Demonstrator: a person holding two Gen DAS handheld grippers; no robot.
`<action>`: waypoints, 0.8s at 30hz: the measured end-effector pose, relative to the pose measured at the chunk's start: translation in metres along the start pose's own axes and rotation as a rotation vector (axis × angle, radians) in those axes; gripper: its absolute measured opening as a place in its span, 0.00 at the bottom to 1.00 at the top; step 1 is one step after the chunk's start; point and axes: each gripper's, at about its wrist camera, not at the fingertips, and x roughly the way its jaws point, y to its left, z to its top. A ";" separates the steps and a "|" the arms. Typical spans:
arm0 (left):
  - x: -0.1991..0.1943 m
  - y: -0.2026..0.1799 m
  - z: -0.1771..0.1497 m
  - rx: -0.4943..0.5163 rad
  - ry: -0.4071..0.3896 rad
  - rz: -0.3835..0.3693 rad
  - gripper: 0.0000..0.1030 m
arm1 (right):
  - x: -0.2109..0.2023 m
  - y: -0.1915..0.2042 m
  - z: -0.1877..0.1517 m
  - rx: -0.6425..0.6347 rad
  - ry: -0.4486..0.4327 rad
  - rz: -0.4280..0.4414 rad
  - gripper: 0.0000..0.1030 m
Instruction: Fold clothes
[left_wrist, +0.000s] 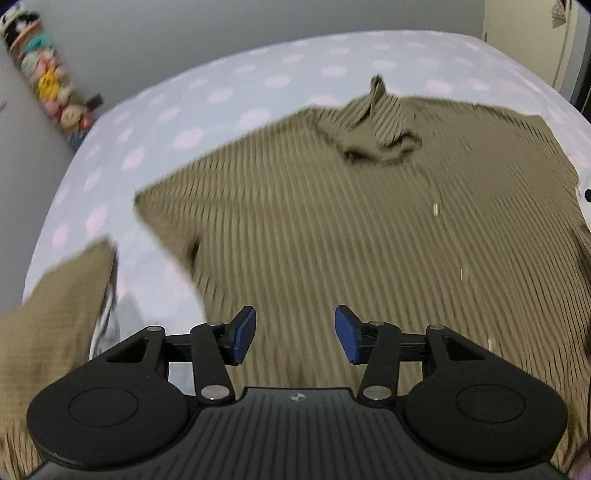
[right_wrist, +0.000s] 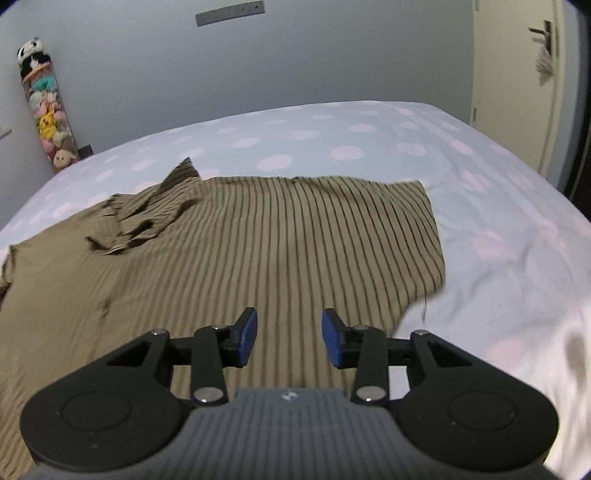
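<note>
An olive shirt with thin dark stripes (left_wrist: 332, 221) lies spread on the bed, collar rumpled at the far side (left_wrist: 380, 144). In the left wrist view my left gripper (left_wrist: 295, 338) hovers above the shirt's near part, jaws open, nothing between the blue pads (left_wrist: 243, 336). A second piece of olive cloth (left_wrist: 55, 314) lies at the lower left. In the right wrist view the same shirt (right_wrist: 258, 251) stretches out with its short sleeve (right_wrist: 413, 229) at the right. My right gripper (right_wrist: 290, 338) hangs above the shirt near that sleeve, open and empty.
The bed has a pale blue sheet with pink dots (right_wrist: 332, 147). A tall clear tube of plush toys (right_wrist: 46, 107) stands in the left corner by the wall. A cream door (right_wrist: 517, 92) is at the right. White bedding bunches at the near right (right_wrist: 554, 350).
</note>
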 end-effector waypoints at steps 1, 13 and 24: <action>-0.005 0.004 -0.013 -0.005 0.011 -0.008 0.45 | -0.012 0.003 -0.008 0.007 -0.001 0.000 0.41; 0.008 -0.013 -0.109 0.230 0.095 0.026 0.46 | -0.131 0.034 -0.074 -0.031 0.016 -0.036 0.45; 0.033 -0.018 -0.128 0.250 0.106 0.048 0.10 | -0.166 0.053 -0.111 -0.178 0.125 -0.069 0.53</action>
